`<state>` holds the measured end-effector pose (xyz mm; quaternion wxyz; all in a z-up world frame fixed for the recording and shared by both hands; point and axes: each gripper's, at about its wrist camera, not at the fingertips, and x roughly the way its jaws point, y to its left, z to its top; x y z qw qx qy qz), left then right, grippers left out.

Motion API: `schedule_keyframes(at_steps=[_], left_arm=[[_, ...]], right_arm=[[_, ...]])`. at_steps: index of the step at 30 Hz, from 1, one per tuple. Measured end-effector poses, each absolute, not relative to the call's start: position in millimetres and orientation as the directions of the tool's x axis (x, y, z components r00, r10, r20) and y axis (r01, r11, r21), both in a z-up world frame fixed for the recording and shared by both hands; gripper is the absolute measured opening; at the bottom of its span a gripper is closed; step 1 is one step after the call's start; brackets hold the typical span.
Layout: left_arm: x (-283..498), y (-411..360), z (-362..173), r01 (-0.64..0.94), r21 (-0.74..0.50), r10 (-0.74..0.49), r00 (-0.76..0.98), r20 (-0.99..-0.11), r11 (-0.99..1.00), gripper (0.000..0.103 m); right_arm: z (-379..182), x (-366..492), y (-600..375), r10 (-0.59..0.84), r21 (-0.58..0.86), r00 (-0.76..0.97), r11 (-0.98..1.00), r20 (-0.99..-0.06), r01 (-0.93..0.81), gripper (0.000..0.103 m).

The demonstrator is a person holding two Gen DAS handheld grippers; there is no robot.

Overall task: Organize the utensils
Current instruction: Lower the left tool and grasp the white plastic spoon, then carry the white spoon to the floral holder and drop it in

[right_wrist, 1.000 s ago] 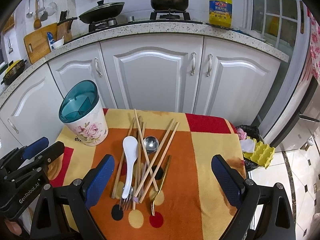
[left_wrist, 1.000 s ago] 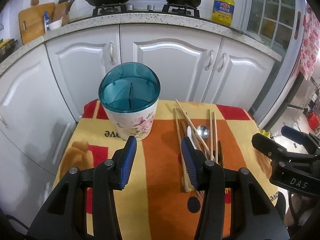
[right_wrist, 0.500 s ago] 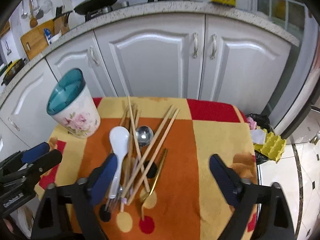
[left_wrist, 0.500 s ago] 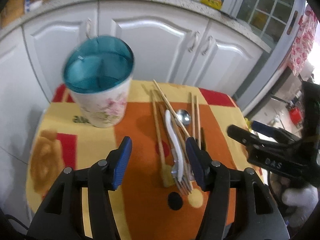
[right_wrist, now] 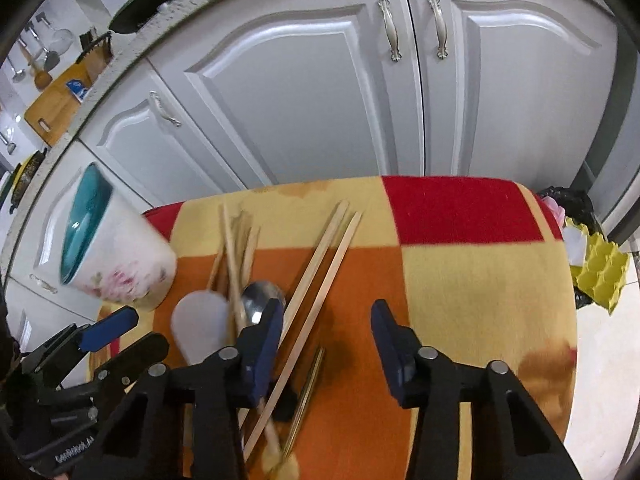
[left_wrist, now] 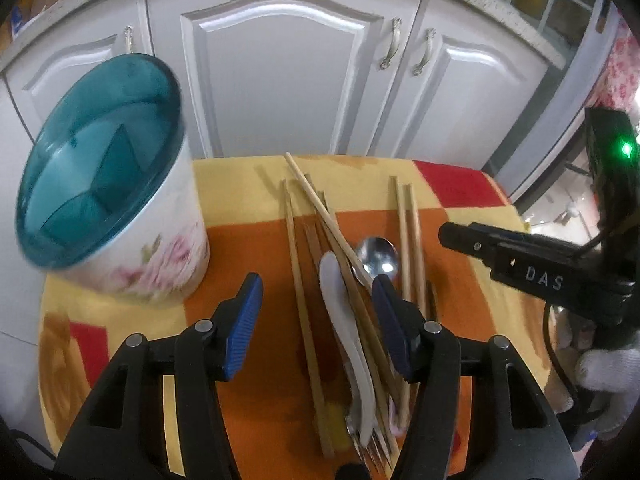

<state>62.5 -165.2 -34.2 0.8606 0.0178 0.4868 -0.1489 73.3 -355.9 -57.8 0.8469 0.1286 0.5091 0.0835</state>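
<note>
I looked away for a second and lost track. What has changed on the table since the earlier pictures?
Both grippers have come down closer over the pile of utensils. The left gripper now straddles the white spoon and a few chopsticks, open and gripping nothing. The right gripper is closing around the pale chopstick pair, not yet pinching it. The utensils and the holder lie where they were.

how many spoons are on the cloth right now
2. The white spoon lies lengthwise in the pile, between the chopsticks. The metal spoon sits just right of it, bowl up, handle hidden under chopsticks. More could be buried in the pile.
</note>
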Motion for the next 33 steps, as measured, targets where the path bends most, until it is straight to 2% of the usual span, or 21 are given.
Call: schedule_keyframes(at_steps=[1,2,6,7,10,11,14,26,33], left_arm=[[68.0,-166.9,-37.7,0.277,-0.112,-0.238,0.476,-0.847,0.954,0.055],[72.7,-168.6,-40.5,0.278,-0.105,-0.231,0.471,-0.851,0.955,0.055],[89.2,-173.8,-48.8,0.281,-0.088,-0.211,0.447,-0.869,0.956,0.05],[93.2,-176.8,-52.4,0.286,-0.082,-0.206,0.436,-0.876,0.955,0.043],[95.1,-186.1,-60.9,0.327,-0.043,-0.181,0.404,-0.897,0.944,0.013],[93.3,-187.6,-61.7,0.337,-0.036,-0.179,0.403,-0.898,0.941,0.009],[88.9,-184.4,-59.8,0.349,-0.064,-0.211,0.401,-0.892,0.935,0.006],[41.4,-136.0,1.1,0.371,-0.233,-0.392,0.442,-0.807,0.899,0.003],[13.1,-110.8,30.5,0.37,-0.237,-0.405,0.489,-0.773,0.898,0.003]], right_arm=[[-60.6,80.9,-355.7,0.276,0.305,0.459,0.952,-0.844,-0.011,0.032],[-63.2,87.1,-355.8,0.285,0.313,0.452,0.95,-0.845,-0.014,0.03],[-78.8,112.8,-357.6,0.278,0.312,0.423,0.95,-0.862,0.012,0.028],[-82.6,118.9,-359.3,0.28,0.318,0.417,0.948,-0.865,0.022,0.026],[-94.4,131.6,-366.5,0.321,0.369,0.396,0.928,-0.86,0.051,0.019],[-98.0,134.2,-367.3,0.325,0.375,0.392,0.926,-0.861,0.055,0.014],[-98.7,138.2,-366.7,0.325,0.37,0.401,0.928,-0.857,0.039,0.008],[-47.5,84.4,-363.5,0.394,0.417,0.47,0.907,-0.79,-0.061,0.007],[-6.2,47.8,-356.7,0.416,0.413,0.508,0.902,-0.754,-0.126,0.006]])
